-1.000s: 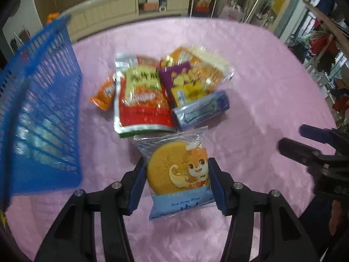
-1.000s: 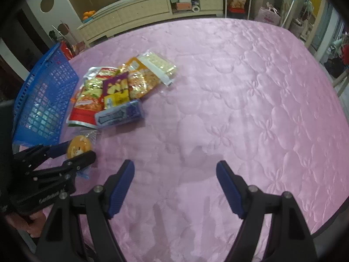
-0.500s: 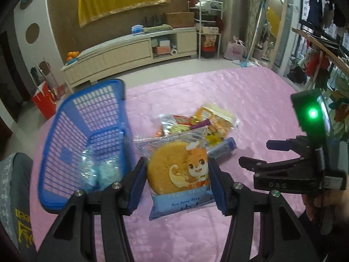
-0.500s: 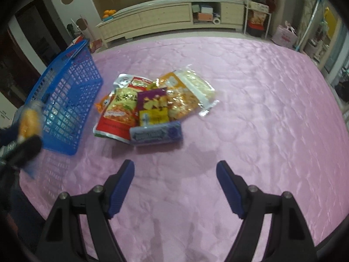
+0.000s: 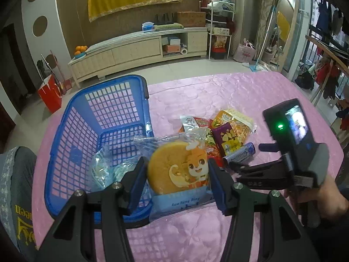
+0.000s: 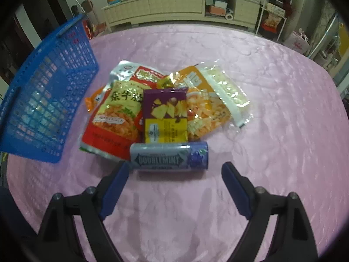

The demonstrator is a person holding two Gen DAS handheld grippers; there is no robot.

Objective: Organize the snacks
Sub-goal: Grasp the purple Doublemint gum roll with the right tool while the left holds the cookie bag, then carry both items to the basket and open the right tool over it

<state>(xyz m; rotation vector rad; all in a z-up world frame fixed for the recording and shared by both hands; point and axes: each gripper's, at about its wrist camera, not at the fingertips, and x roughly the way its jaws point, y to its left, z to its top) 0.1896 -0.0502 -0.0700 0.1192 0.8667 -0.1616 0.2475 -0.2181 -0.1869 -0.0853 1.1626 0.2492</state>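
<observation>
Pink quilted cloth [image 6: 272,100] — sideboard [image 5: 139,50] behind.

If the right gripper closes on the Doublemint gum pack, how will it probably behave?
The Doublemint gum pack looks boxy and stiff, so it should hold shape. Its glossy wrap may slip. It lies flat on the pink cloth, unlikely to roll. The right gripper is opening, nothing between its fingers.

The table [image 6: 272,100] wears a glossy pink quilted cloth with a satin sheen. The basket [image 5: 93,118] is blue plastic lattice, fairly matt. The snack packets [image 6: 165,107] are shiny crinkled film; the cake packet [image 5: 177,174] is clear glossy plastic. The left tool [image 5: 177,182] has matt black arms, blue pads.
</observation>
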